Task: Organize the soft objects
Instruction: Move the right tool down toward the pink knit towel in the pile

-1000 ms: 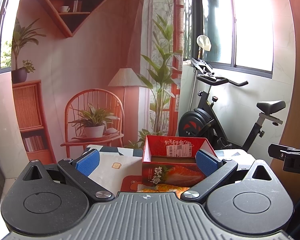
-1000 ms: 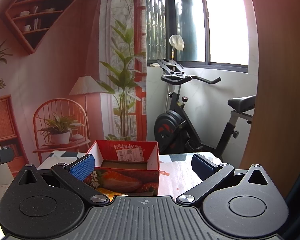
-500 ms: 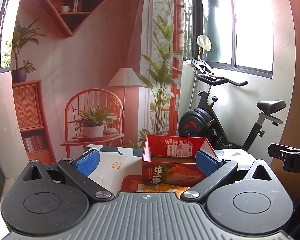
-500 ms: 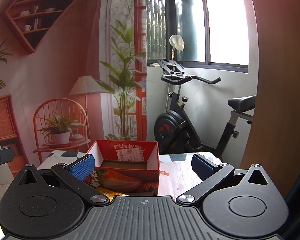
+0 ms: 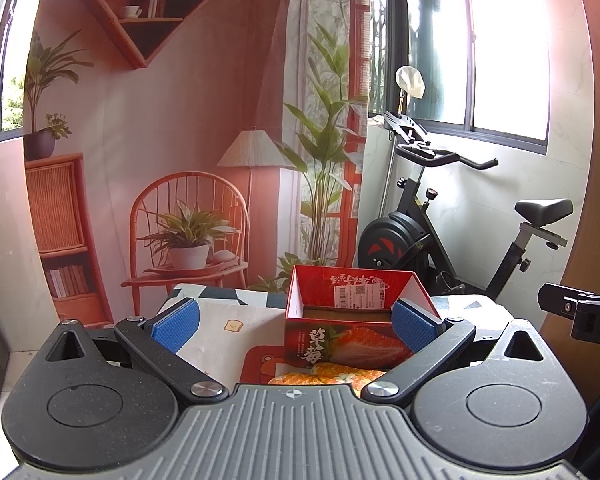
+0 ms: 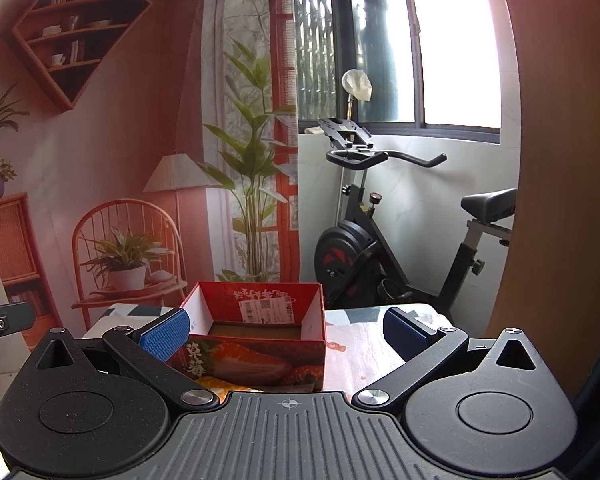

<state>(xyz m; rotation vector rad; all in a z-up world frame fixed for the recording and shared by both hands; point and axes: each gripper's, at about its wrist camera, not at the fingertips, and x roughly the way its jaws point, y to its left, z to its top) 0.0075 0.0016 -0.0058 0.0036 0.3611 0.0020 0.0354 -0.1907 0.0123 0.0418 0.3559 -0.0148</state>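
Orange soft thing [image 5: 332, 374] lies on the desk [image 5: 220, 328] against the red box [image 5: 352, 320], mostly hidden. Both tools, left [image 5: 295, 326] and right [image 6: 286, 334], gape empty. Dip low, pinch its bulk, then lift clear of the box wall.

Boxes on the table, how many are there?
1: a red strawberry box, open-topped, on the table just ahead of both grippers. Others could hide behind them.

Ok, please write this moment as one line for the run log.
left hand-held gripper: open, empty | right hand-held gripper: open, empty | box: open on table, looks empty | soft item: before box, untouched
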